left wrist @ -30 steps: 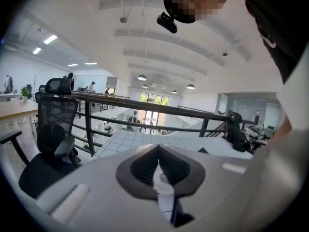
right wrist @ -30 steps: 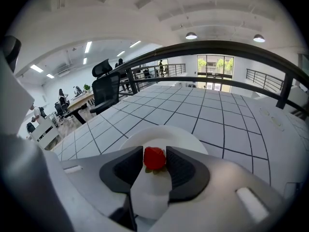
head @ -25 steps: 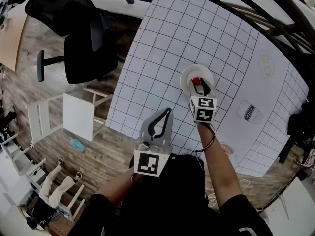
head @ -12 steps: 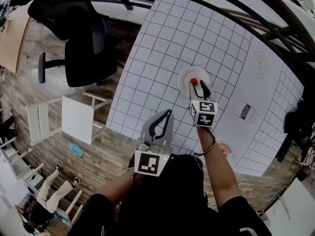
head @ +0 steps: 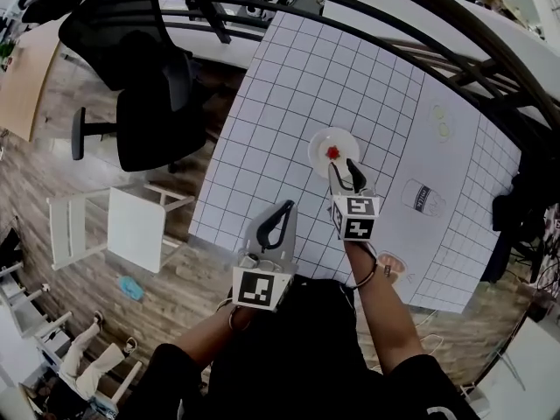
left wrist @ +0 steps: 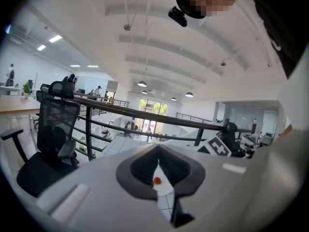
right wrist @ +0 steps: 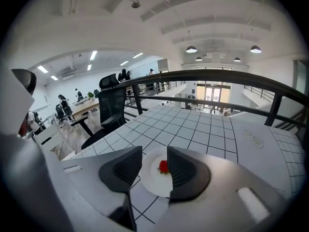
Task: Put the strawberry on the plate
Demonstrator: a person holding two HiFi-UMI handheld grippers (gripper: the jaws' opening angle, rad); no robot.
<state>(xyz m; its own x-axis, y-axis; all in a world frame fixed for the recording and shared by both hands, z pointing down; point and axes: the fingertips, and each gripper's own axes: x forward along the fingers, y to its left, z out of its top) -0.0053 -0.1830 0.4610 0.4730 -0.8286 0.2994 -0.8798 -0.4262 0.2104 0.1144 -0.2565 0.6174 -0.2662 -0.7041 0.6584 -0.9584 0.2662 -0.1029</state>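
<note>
Office space with a wood floor (head: 52, 138) spreads beyond a dark railing (head: 420, 24), and a black office chair (head: 149, 86) stands beside the white gridded table (head: 289, 86). A white plate (head: 318, 143) sits near the table's middle, and the strawberry (head: 332, 153) lies on it. The right gripper (head: 341, 166) hovers just short of the plate, its jaws apart with nothing between them. The left gripper (head: 287, 206) hangs over the table's near edge, jaws together and empty. Placing looks done, the berry released. What remains, I judge, is only to draw the right gripper clear without nudging the plate.
</note>
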